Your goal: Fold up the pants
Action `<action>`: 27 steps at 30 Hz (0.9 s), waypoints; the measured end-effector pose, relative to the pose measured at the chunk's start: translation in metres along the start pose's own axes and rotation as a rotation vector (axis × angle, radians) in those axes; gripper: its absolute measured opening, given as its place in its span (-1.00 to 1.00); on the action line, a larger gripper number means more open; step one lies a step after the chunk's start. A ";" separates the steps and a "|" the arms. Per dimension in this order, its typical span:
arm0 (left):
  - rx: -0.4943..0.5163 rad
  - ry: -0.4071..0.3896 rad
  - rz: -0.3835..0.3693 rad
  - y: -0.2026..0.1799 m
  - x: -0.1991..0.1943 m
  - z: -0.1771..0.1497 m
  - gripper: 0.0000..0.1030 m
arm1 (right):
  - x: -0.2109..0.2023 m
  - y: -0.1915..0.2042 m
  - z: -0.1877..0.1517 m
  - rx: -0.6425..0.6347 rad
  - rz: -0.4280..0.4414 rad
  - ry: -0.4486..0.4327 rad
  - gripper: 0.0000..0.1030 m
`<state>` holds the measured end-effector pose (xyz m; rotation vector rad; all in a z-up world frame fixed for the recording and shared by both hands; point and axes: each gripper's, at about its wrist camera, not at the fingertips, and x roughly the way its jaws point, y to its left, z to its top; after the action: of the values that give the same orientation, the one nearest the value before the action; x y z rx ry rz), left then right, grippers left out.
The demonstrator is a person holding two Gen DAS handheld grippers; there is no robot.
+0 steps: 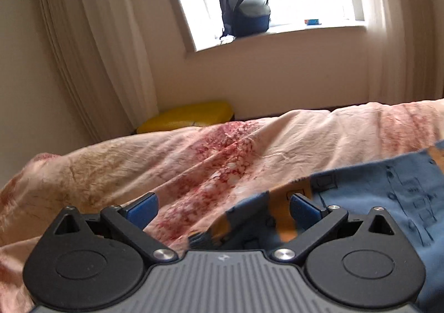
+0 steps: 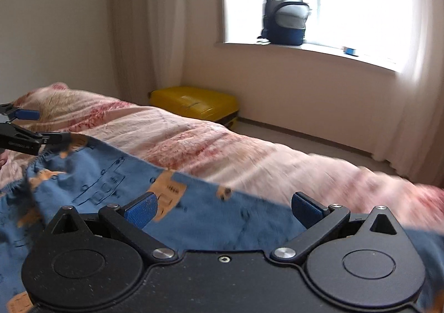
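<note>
Right wrist view shows both grippers [image 2: 223, 209] spread wide, gripping nothing, over the blue pants [image 2: 116, 182] on the bed [image 2: 194, 141] — likely about to pinch — next, close on an edge.

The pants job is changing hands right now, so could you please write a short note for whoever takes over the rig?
Left gripper: open, at the elastic waistband end of the pants.
Right gripper: open, over the blue fabric, holding nothing.
Pants: spread loosely and rumpled on the floral bedspread.
Done: no finished fold visible.
Left: grasp the edges, smooth, then fold.
</note>
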<state>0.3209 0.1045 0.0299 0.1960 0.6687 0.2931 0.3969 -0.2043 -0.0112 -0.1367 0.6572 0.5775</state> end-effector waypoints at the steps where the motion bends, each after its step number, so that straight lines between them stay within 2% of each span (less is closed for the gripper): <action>1: -0.001 -0.001 -0.016 -0.002 0.004 0.006 0.99 | 0.010 0.002 0.006 -0.022 0.017 0.004 0.99; 4: 0.011 -0.022 -0.031 -0.008 0.012 0.023 0.99 | 0.032 0.014 0.024 -0.084 0.064 0.002 0.99; 8: 0.012 -0.043 -0.015 -0.009 0.026 0.030 0.99 | 0.046 0.033 0.041 -0.140 0.105 0.002 0.99; 11: 0.000 -0.026 0.022 -0.007 0.033 0.030 0.99 | 0.041 0.041 0.042 -0.191 0.083 -0.041 0.99; 14: -0.032 -0.022 0.051 -0.004 0.026 0.035 0.99 | 0.029 0.042 0.039 -0.173 0.051 -0.060 0.99; 17: -0.038 -0.077 0.100 0.006 0.014 0.052 0.99 | 0.012 0.041 0.036 -0.166 0.029 -0.067 0.99; 21: -0.008 -0.199 0.203 0.022 -0.018 0.081 1.00 | -0.017 0.049 0.039 -0.189 -0.003 -0.097 0.99; 23: -0.025 -0.230 0.246 0.031 -0.031 0.095 1.00 | -0.032 0.054 0.040 -0.176 -0.003 -0.110 0.99; 24: -0.039 -0.237 0.252 0.035 -0.037 0.101 1.00 | -0.039 0.056 0.041 -0.171 -0.006 -0.114 0.99; 27: -0.053 -0.218 0.171 0.039 -0.046 0.105 1.00 | -0.051 0.061 0.042 -0.141 0.010 -0.092 0.99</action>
<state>0.3450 0.1166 0.1477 0.2315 0.4283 0.4465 0.3531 -0.1646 0.0563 -0.2376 0.5285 0.6359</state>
